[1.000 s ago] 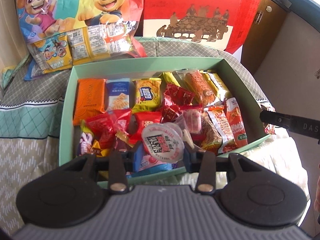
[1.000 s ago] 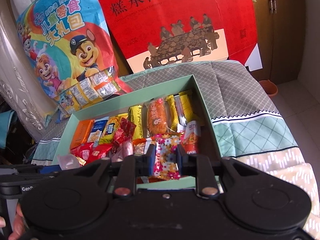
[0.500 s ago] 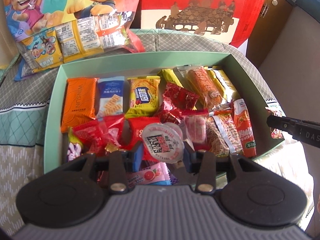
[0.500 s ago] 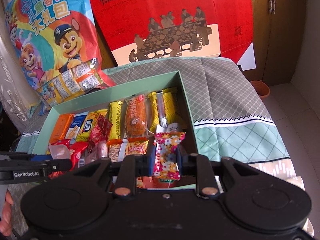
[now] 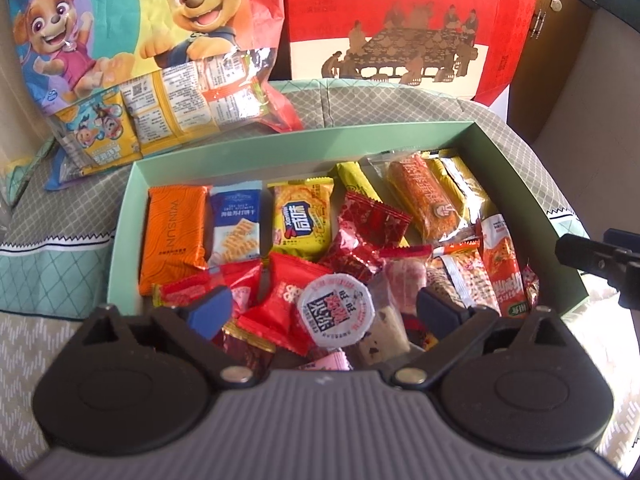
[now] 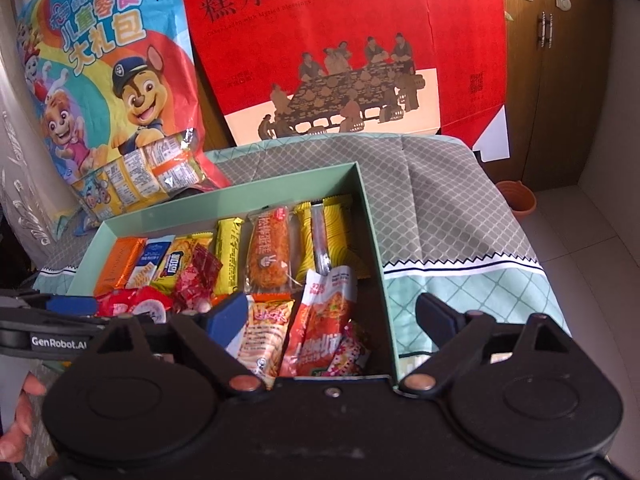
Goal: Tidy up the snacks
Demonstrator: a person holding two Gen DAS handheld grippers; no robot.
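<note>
- Left gripper (image 5: 324, 314) is hovering over the near edge of the green box (image 5: 240, 156), jaws spread wide and holding nothing; the round jelly cup (image 5: 335, 312) is lying loose between them on the red packets.
- Right gripper (image 6: 332, 320) is hovering at the box's near right corner, jaws also wide apart and empty; the floral candy (image 6: 348, 352) is lying below in that corner beside the red-orange noodle packet (image 6: 324, 320).
- Step, as I judge it: both drops look done, snacks are sitting in the box.
- Next move is calling for lifting both grippers clear and finding another loose snack; none is showing on the table (image 6: 440, 208) nearby.
- Far: cartoon snack bag (image 5: 140, 40) and red gift bag (image 6: 340, 40) are standing behind the box.
</note>
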